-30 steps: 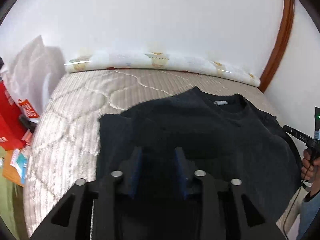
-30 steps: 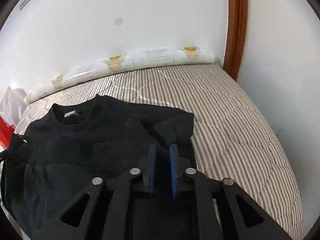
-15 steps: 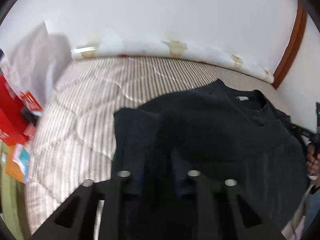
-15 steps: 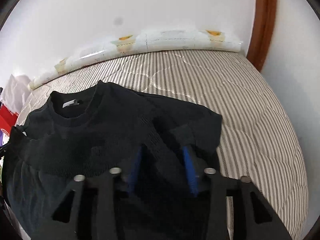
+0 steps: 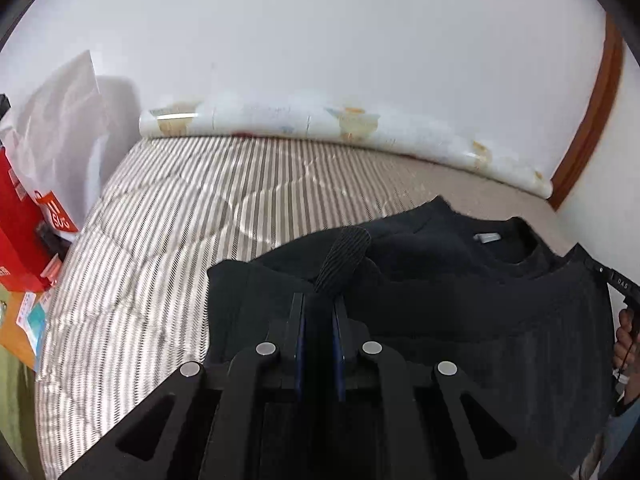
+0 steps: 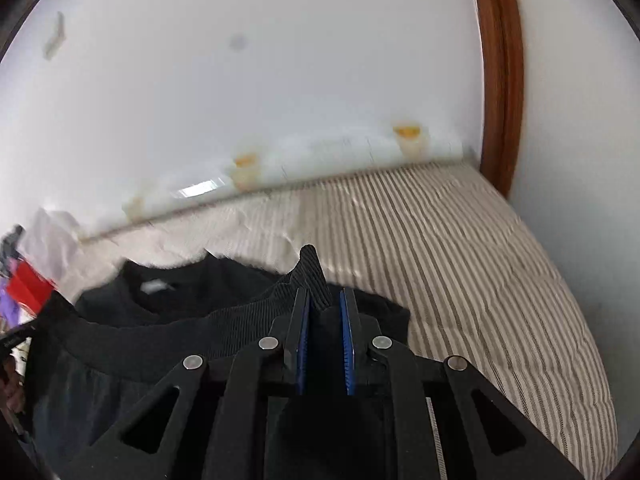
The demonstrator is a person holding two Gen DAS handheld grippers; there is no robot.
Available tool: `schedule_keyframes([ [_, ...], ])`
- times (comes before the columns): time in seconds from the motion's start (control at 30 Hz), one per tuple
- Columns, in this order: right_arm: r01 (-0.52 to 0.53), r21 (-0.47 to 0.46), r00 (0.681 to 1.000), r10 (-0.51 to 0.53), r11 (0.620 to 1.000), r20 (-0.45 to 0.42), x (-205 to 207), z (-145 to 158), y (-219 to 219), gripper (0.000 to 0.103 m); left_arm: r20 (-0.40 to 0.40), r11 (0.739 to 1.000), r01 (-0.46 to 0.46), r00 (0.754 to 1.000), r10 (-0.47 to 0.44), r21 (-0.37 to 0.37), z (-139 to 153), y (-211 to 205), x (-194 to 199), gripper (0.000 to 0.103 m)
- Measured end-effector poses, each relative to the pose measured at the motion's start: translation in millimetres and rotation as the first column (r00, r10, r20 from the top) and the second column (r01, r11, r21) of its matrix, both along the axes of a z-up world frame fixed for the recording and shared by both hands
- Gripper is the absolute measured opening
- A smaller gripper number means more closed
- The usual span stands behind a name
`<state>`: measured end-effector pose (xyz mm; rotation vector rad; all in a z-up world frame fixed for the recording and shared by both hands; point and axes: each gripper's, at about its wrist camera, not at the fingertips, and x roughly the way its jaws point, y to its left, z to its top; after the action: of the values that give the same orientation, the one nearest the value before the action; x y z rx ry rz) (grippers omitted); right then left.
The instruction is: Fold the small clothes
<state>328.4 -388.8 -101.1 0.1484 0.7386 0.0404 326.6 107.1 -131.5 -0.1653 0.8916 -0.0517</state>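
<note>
Lying on a striped quilted mattress (image 5: 160,208), a black sweater (image 5: 460,280) has its collar toward the far wall and its ribbed hem lifted at both near corners. Left wrist view: the left gripper (image 5: 318,304) is clenched on a ribbed hem corner (image 5: 344,256) that stands up between its blue pads. This view alone shows, at far left, a white plastic bag (image 5: 64,120) and a red box (image 5: 16,232) beside the mattress, a rolled patterned sheet (image 5: 320,124) along the far wall, the sweater's neck label (image 5: 486,237), and, at the right edge, the person's other hand (image 5: 626,340) on a black handle. Right wrist view: the right gripper (image 6: 324,304) has its jaws closing, with a peak of ribbed hem (image 6: 310,276) pinched between the pads. Only this view shows the hem band (image 6: 160,336) stretched leftward, the bare mattress on the right, and a brown wooden door frame (image 6: 500,80) at far right.
</note>
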Motion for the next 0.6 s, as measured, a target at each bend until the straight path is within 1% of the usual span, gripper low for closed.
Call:
schedule_keyframes([
  [0.03, 0.012, -0.008, 1.0, -0.013, 1.0, -0.026, 6, -8, 0, 0.014, -0.009, 1.0, -0.001, 1.0, 0.001, 0.007, -3, -1, 2, 0.012],
  [0.1, 0.02, -0.028, 0.999, -0.021, 0.999, -0.049, 11, -19, 0, 0.014, -0.019, 1.0, -0.002, 1.0, 0.002, 0.01, -7, -1, 3, 0.012],
  [0.17, 0.023, -0.027, 0.997, -0.025, 0.999, -0.078, 16, -28, -2, 0.015, -0.03, 1.0, 0.002, 1.0, -0.002, 0.013, -9, -2, 4, 0.014],
  [0.23, 0.02, -0.01, 0.996, -0.021, 1.0, -0.09, 17, -29, -4, 0.018, -0.039, 1.0, 0.005, 0.999, -0.004, 0.026, -10, -2, 5, 0.019],
  [0.3, 0.016, -0.003, 0.995, -0.017, 1.0, -0.102, 17, -28, -6, 0.022, -0.05, 0.999, 0.012, 0.999, -0.01, 0.036, -10, -3, 3, 0.02],
  [0.33, 0.009, -0.006, 0.994, -0.01, 1.0, -0.11, 14, -28, -8, 0.028, -0.052, 0.999, 0.015, 0.999, -0.013, 0.041, -9, -3, 2, 0.02],
  [0.37, 0.008, -0.01, 0.994, -0.009, 1.0, -0.111, 10, -26, -8, 0.03, -0.052, 0.999, 0.018, 0.999, -0.016, 0.047, -8, -4, -1, 0.02],
  [0.43, 0.009, -0.029, 0.995, -0.012, 1.0, -0.099, 1, -23, -10, 0.037, -0.059, 0.998, 0.025, 0.998, -0.021, 0.065, -7, -5, -7, 0.024],
  [0.53, 0.005, -0.054, 0.997, -0.009, 0.999, -0.081, -20, -19, -15, 0.038, -0.082, 0.994, 0.033, 0.996, -0.025, 0.107, -7, -7, -19, 0.03],
  [0.6, 0.017, -0.083, 0.997, -0.023, 0.996, -0.073, -35, -18, -19, 0.038, -0.084, 0.991, 0.038, 0.996, -0.027, 0.131, -7, -6, -31, 0.031],
])
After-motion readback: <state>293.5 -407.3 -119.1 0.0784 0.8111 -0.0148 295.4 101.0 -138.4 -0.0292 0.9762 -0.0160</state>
